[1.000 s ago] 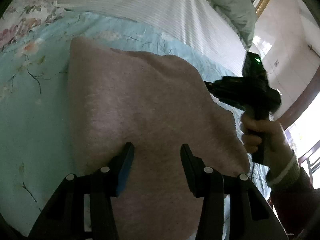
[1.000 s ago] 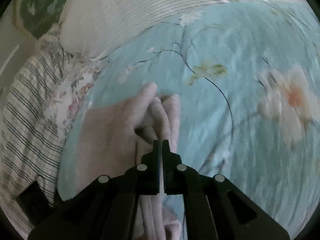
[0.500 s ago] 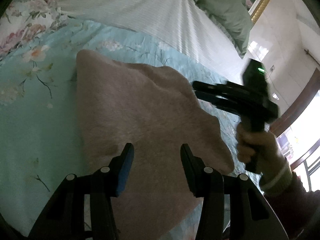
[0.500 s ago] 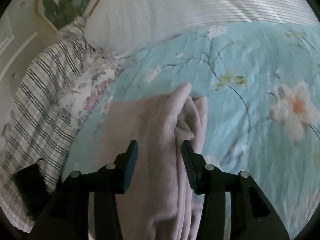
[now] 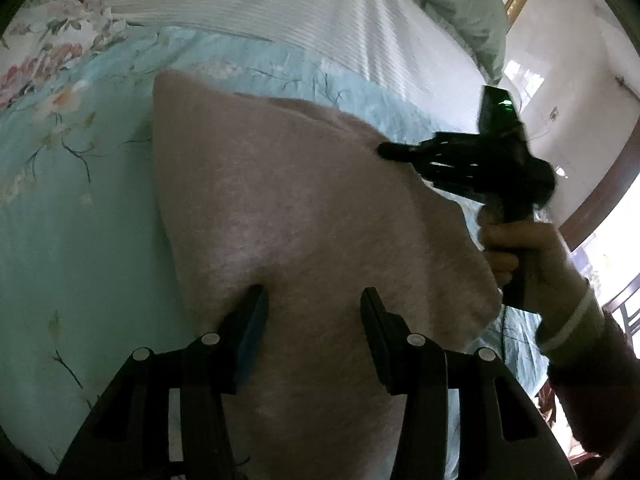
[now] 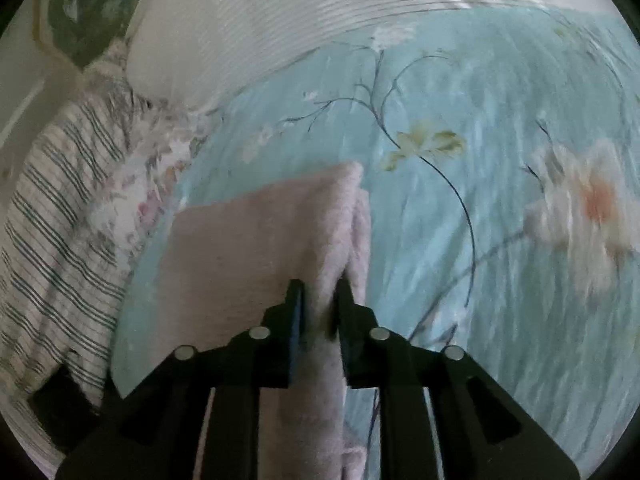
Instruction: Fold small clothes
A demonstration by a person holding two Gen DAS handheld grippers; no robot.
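My right tool (image 6: 318, 294) has just been closing: half a second back its jaws stood apart astride the thick folded edge of the pink fleece garment (image 6: 256, 248), and now they are drawn in on that edge, with the bunched layers squeezed between the pads. I read it as clenched on the fold, though the picture is blurred there.

My left tool (image 5: 310, 312) has not changed. Its jaws stand half apart over the near part of the garment (image 5: 304, 200), with cloth lying under and between them; I see no pinch, so I take it as released.

The garment lies on the pale blue flowered bedspread (image 5: 80, 216), already doubled, with its stacked edge on my right side. In the left view my right hand (image 5: 516, 248) carries its tool at the far right border of the cloth.

With the right grip renewed, I judge the next fold can start, and the left tool should pin the cloth while it does. A thick bundle may slip, so the top layer alone could come away.
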